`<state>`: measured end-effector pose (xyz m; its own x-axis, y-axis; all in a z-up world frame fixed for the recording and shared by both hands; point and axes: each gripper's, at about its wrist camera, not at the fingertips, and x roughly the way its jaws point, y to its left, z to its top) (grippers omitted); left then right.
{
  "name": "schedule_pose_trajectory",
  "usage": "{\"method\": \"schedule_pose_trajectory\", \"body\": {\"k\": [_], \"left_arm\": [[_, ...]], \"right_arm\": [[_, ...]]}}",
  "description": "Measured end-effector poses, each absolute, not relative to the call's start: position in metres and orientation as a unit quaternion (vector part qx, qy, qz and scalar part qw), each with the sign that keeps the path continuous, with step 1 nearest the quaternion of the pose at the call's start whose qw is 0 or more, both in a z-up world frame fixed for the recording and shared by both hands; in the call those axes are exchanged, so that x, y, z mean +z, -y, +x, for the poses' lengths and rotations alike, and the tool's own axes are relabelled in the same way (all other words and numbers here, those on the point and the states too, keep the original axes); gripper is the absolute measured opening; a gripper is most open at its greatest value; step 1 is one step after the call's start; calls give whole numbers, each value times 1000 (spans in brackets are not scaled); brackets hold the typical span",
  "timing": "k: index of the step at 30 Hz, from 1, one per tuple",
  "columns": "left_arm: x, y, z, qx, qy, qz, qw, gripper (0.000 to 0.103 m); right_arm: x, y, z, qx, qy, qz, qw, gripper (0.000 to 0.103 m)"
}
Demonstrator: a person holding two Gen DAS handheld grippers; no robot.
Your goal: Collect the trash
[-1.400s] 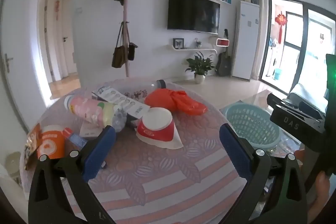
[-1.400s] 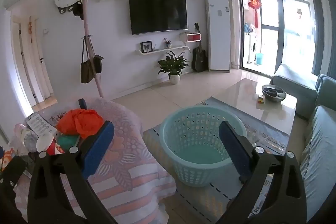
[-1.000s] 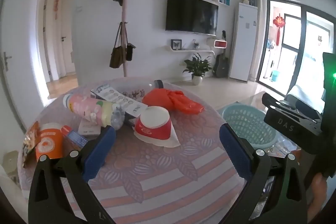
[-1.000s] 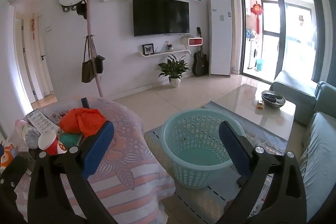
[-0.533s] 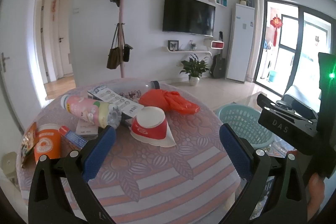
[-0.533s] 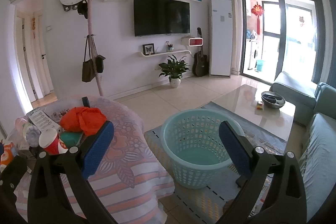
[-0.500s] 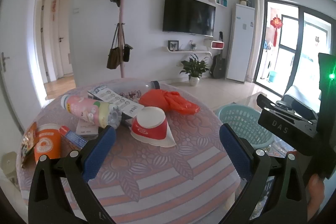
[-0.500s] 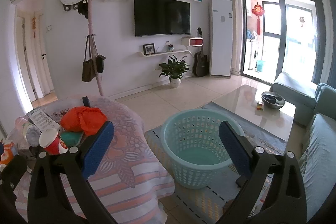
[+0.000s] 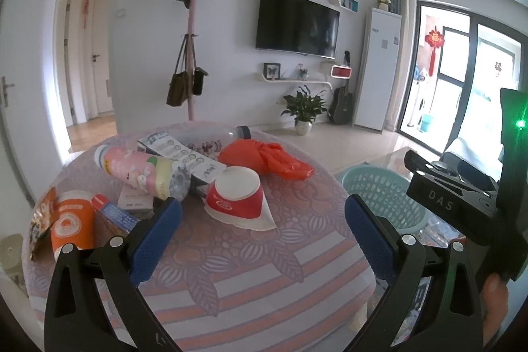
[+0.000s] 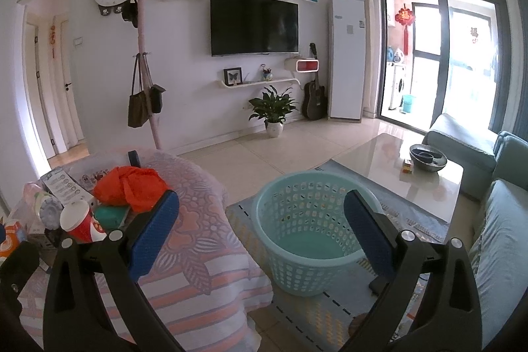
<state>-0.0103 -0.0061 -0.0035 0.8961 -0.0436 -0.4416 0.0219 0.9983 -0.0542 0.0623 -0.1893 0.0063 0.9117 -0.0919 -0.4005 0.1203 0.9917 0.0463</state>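
**Litter on the round table, basket on the floor beside it**

The trash lies in a cluster on the far half of the table [image 9: 250, 266], which is draped in a pink patterned cloth. An overturned red paper cup [image 9: 235, 194] lies nearest the left gripper [image 9: 263, 231], whose blue-padded fingers are spread wide and hold nothing. Behind the cup lie an orange plastic bag [image 9: 264, 159], a pink bottle [image 9: 138, 170] on its side and a leaflet [image 9: 183, 152]; an orange cup [image 9: 72, 226] stands at the left edge. The right gripper [image 10: 261, 225], likewise spread and unloaded, hangs above the mint laundry basket [image 10: 308, 231] on the rug just beside the table.
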Motion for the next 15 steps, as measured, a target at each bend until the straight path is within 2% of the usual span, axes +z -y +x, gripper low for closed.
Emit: {"method": "schedule_pose_trajectory", "body": {"k": [15], "left_arm": [[-5,4,-10,-18,-228,-30,973,96]], "right_arm": [[3,187,64,-55,-206,33,976,95]]}}
